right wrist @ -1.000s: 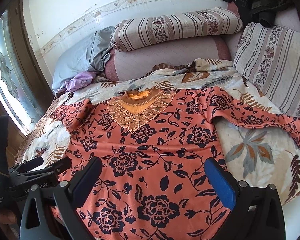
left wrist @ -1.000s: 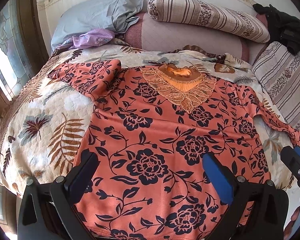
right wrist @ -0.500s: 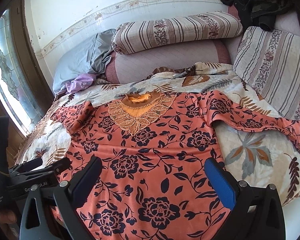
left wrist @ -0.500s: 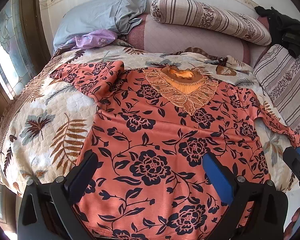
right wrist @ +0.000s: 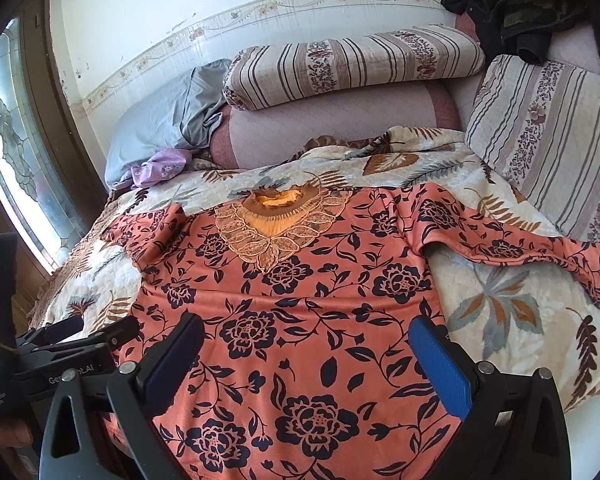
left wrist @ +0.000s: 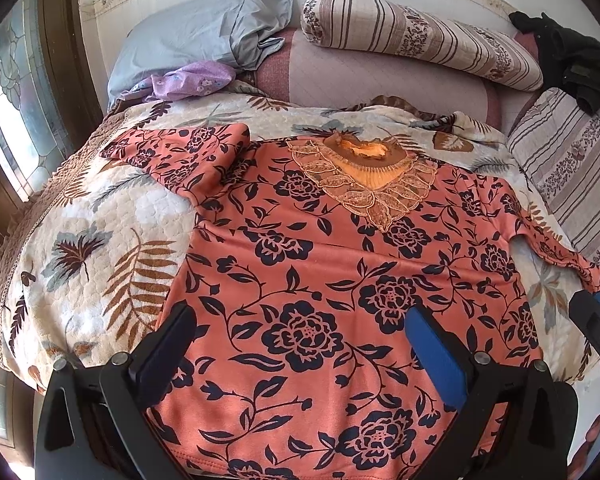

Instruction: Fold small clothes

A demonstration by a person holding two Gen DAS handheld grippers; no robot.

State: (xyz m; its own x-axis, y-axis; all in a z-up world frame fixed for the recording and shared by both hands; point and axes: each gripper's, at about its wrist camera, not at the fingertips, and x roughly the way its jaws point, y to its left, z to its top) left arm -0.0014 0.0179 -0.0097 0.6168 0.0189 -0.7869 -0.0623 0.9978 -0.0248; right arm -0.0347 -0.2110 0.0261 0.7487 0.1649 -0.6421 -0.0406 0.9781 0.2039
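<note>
The salmon-orange blouse with a dark floral print and a lace neckline lies spread flat, front up, on a cream bed quilt with a leaf pattern, sleeves out to either side. The left tool and the right tool hover above its lower half, each spread wide, pinching nothing.

Blouse hem cut off by bottom edge; black garment partly cropped.
</note>
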